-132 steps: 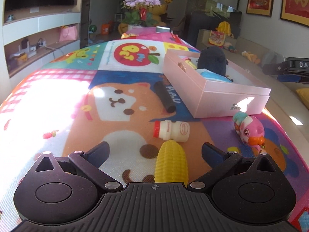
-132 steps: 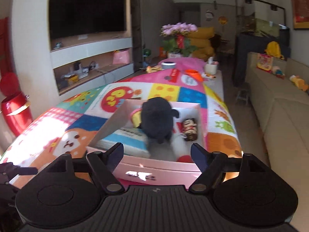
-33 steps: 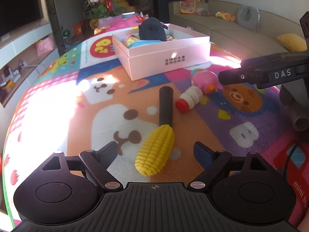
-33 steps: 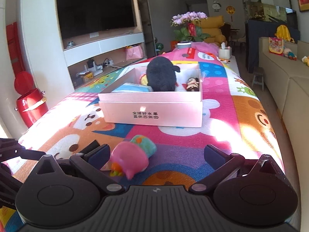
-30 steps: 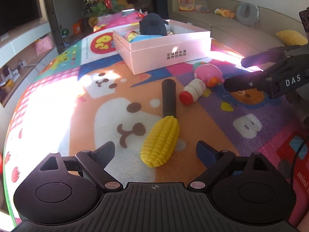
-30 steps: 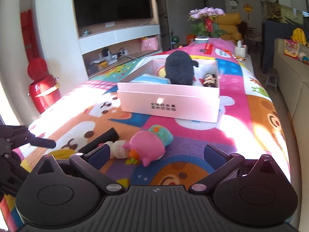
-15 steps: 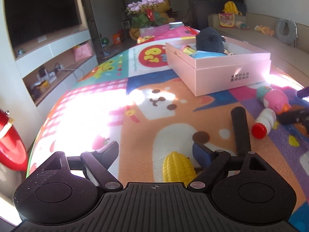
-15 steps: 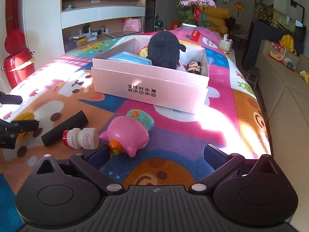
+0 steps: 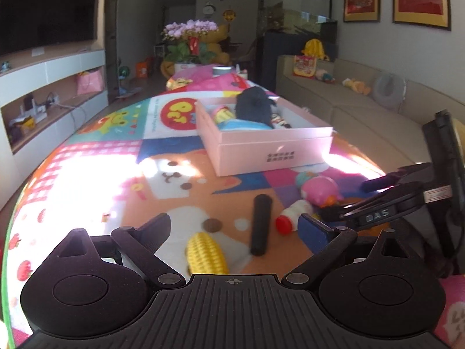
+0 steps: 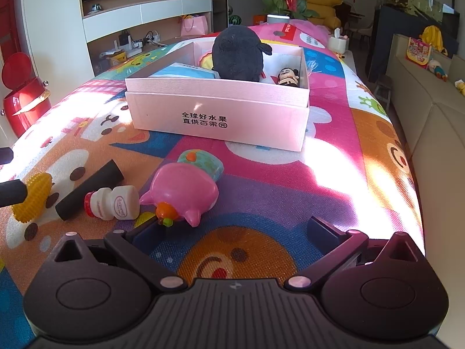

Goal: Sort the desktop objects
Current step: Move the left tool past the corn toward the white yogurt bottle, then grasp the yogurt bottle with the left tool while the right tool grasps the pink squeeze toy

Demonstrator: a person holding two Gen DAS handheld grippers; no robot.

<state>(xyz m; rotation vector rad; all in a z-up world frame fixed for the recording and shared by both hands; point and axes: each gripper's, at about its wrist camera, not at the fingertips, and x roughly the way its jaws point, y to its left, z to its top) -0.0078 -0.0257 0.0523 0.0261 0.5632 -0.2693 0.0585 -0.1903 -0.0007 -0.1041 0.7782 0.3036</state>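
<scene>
Pink box (image 10: 221,122) — printed 全球好水果 — right gripper (image 9: 375,212) marked DAS.

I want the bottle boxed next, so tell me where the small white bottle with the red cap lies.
In the right wrist view the bottle lies on its side at lower left, between the black cylinder and pink pig toy.

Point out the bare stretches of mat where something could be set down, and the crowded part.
Free: the sunlit mat right of the pink plastic pig toy, below the pink cardboard box. Also free: the pink-checked patch left of the box. Crowded: yellow toy corn, black foam cylinder and small white bottle cluster beside the pig.
</scene>
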